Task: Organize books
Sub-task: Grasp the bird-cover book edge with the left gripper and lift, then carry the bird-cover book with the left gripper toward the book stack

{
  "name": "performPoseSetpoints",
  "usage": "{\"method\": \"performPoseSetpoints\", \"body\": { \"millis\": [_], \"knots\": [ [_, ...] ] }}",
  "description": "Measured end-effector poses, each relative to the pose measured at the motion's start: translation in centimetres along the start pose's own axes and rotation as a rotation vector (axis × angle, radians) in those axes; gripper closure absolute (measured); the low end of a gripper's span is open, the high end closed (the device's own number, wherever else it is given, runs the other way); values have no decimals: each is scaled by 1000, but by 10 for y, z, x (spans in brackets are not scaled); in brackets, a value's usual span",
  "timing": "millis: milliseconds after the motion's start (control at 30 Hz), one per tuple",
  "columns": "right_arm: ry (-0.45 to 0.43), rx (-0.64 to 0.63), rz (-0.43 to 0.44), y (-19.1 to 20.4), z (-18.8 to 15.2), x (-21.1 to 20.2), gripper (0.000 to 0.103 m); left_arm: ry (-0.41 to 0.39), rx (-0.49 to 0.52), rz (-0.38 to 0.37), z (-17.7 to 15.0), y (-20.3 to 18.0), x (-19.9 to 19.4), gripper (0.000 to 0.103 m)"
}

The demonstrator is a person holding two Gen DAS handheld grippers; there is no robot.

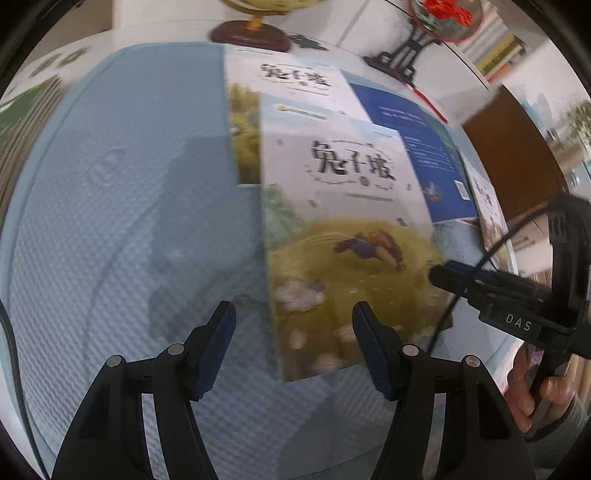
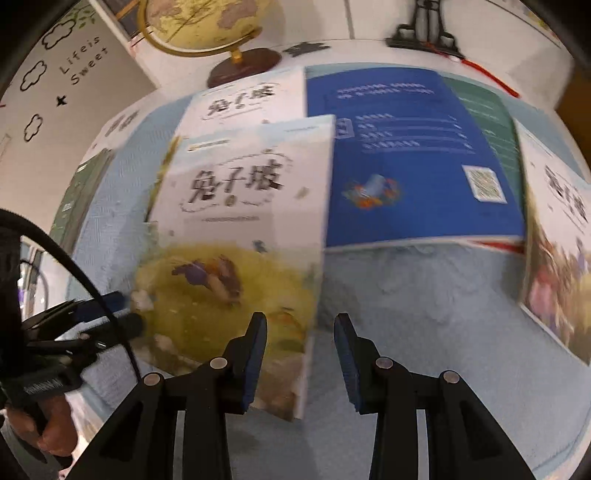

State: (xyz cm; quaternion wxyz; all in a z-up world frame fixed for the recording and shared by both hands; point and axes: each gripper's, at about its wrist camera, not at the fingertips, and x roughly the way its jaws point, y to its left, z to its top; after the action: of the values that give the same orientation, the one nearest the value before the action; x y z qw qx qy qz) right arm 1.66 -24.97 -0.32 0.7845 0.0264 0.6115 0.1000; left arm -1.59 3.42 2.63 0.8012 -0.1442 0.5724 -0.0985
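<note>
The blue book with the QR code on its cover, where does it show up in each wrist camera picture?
Left wrist view: the blue book lies upper right, partly under the front rabbit picture book.
Right wrist view: the blue book sits upper centre-right, directly right of that rabbit picture book.
Shared landmark: the globe's dark wooden base, beyond the books at the top.
</note>
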Motion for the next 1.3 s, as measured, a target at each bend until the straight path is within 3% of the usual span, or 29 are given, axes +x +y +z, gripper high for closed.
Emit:
{"method": "performPoseSetpoints", "body": {
  "millis": [100, 200, 300, 467, 533, 600, 633, 733, 867, 1000, 1100, 1167, 1233, 1267, 1300],
  "knots": [
    [-13, 8, 34, 0, 2, 4, 66, -13, -19, -1, 4, 0, 5, 41],
    [-9, 24, 118, 4, 2, 6, 65, -10, -14, -31, 10, -10, 11, 60],
    [-22, 36, 120, 2, -1, 6, 64, -32, -34, -41, 11, -13, 7, 64],
    [-15, 125, 232, -19, -5, 6, 64, -100, -156, -333, 15, -5, -31, 68],
    [-16, 148, 255, -23, -5, 6, 65, -96, -165, -331, 17, -7, -27, 68],
    [-17, 158, 262, -24, -5, 6, 64, -77, -170, -255, 17, -6, -10, 70],
    [-18, 158, 262, -23, -5, 6, 64, -57, -175, -241, 17, -4, 0, 78],
    [-20, 150, 255, -21, -4, 6, 64, -8, -212, -219, 14, -5, 26, 87],
    [6, 181, 278, -24, -1, 5, 64, -3, -280, -278, 12, -11, 32, 92],
    [53, 275, 398, -42, -4, 3, 35, -3, -381, -508, 20, -8, 21, 93],
    [47, 374, 522, -61, -8, 8, 28, 6, -397, -584, 25, -11, 17, 93],
    [49, 430, 600, -69, -8, 15, 28, 23, -418, -621, 25, -11, 20, 93],
    [43, 459, 662, -71, -7, 20, 46, 36, -438, -634, 24, -12, 22, 93],
    [44, 463, 676, -71, -7, 22, 48, 34, -443, -619, 23, -11, 22, 93],
    [35, 459, 677, -71, -6, 21, 59, 34, -445, -599, 22, -9, 23, 93]
  ]
}}
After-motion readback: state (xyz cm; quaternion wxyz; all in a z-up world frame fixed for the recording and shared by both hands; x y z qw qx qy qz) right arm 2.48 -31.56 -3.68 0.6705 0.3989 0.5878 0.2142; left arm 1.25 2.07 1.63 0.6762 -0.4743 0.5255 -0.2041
